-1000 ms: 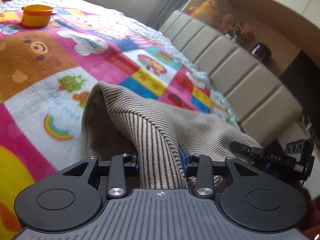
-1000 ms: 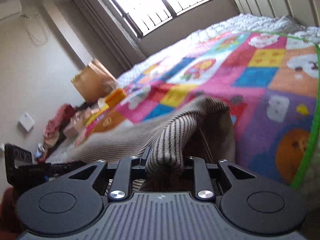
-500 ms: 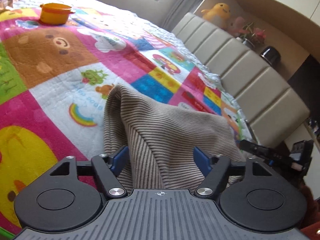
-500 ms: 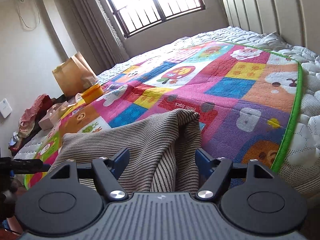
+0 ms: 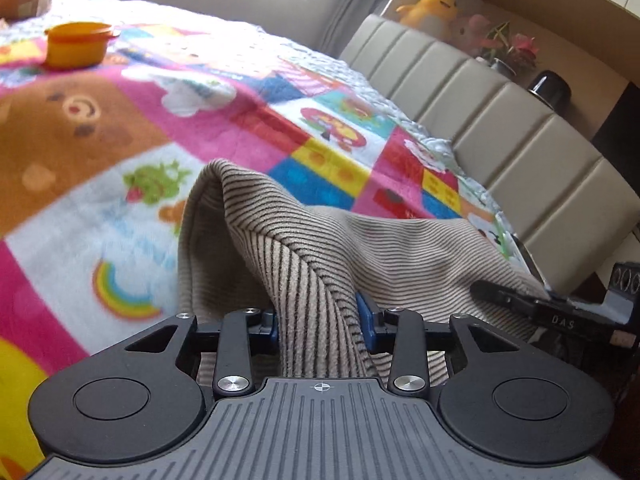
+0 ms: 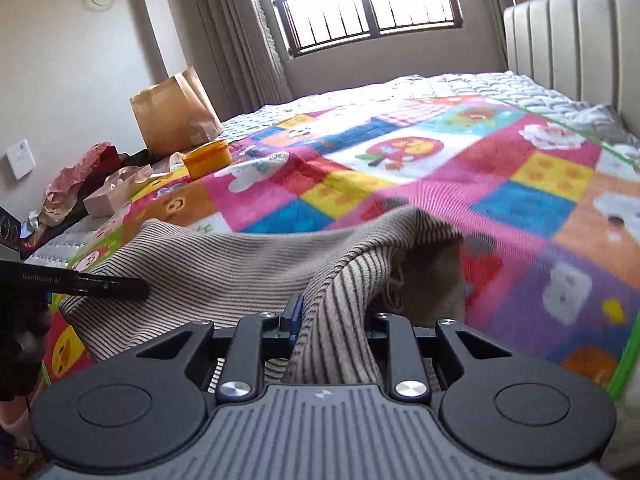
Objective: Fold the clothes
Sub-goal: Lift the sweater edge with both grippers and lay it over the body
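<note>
Beige black-striped knit garment [image 5: 360,240] bunched on a colourful patchwork cartoon blanket [image 5: 120,128], left gripper [image 5: 320,320] closing, pads clamped on one gathered fold, right gripper [image 6: 334,320] closing, pinching another fold

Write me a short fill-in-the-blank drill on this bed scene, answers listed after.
1. Each gripper, left gripper and right gripper, is closing on the ____ garment.
2. The garment lies on a colourful ____.
3. The orange container stands on the ____.
4. The yellow plush toy sits above the ____.

Answers: striped; quilt; quilt; headboard
</note>
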